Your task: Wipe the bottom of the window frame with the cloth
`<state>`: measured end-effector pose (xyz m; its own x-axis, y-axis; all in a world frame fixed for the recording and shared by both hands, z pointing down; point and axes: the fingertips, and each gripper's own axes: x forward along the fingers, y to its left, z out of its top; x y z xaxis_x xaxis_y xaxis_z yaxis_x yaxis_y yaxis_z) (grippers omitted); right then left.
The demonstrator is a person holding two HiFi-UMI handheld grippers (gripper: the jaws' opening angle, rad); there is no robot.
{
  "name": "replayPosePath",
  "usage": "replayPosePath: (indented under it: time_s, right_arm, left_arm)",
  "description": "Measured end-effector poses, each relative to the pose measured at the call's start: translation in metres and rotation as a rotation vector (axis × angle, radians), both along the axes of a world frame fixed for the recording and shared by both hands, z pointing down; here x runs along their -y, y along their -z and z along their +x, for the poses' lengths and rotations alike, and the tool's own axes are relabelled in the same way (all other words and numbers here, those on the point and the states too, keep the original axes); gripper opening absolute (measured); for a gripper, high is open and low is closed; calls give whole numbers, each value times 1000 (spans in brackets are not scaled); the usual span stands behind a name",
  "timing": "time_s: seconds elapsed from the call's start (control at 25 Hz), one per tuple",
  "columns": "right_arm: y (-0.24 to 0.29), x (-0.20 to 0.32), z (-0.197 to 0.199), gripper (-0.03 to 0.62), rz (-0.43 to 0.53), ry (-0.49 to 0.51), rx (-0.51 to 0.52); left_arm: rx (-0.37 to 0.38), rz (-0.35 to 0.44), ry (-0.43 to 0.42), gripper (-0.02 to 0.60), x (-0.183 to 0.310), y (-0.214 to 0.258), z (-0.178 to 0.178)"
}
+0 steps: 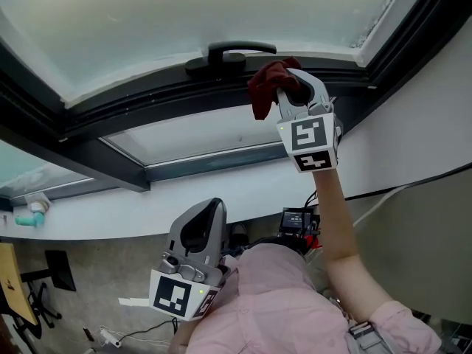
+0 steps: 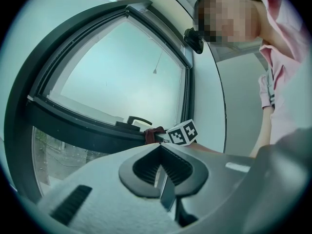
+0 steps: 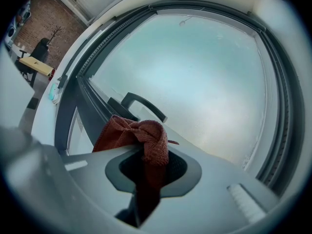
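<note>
bunching from the right gripper, cloth just beside window handle

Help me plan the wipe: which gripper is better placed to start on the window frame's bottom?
Right: the right gripper holds the red cloth up at the window frame; the left gripper hangs low, shut, empty.

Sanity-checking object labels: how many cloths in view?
1. The red cloth, clamped in the right claw, up at the window frame beside the handle. Left claw holds none; more may be hidden.
</note>
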<state>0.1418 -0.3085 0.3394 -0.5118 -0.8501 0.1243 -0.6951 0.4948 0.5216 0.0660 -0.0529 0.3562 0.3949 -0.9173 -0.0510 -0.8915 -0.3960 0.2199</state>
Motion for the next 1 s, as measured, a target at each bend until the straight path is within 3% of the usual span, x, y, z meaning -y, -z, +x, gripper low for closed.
replayPosePath:
  time_s: [1.0]
  right_arm:
    - [0,16,43,60,-5,-67,-6]
  left_arm:
    - [-9,3,1,2,10,3,-3]
